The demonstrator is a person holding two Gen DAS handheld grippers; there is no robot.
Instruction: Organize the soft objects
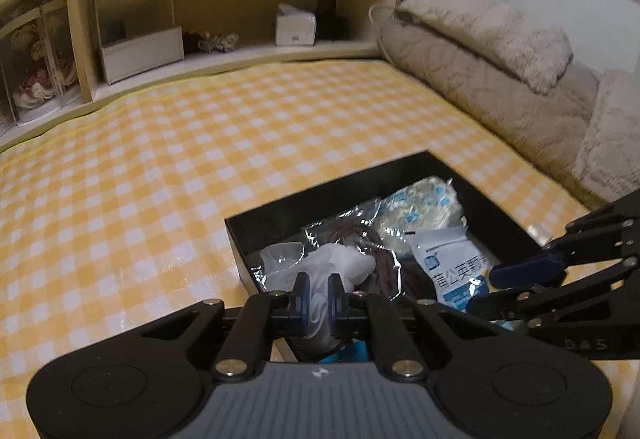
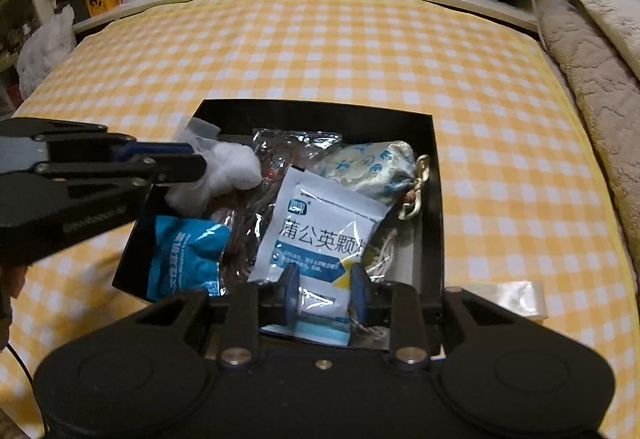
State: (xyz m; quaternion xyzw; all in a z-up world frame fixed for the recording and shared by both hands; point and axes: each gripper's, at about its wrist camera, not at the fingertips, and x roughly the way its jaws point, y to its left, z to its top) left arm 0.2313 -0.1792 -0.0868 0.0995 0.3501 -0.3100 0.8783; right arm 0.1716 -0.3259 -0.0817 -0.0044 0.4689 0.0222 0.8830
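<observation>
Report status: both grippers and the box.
Left gripper shut on white cotton wad over black box. Right gripper open above white sachet. Nothing blocking.

The white sachet [image 2: 320, 235] in the black box reads "蒲公英颗粒".

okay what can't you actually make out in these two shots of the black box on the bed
- Left wrist view: the left gripper hides the lower part of the white cotton wad it pinches.
- Right wrist view: the right gripper covers the white sachet's bottom edge; contact unclear.
- Small print on the blue packet: too blurred.
- Black box floor: covered.
</observation>
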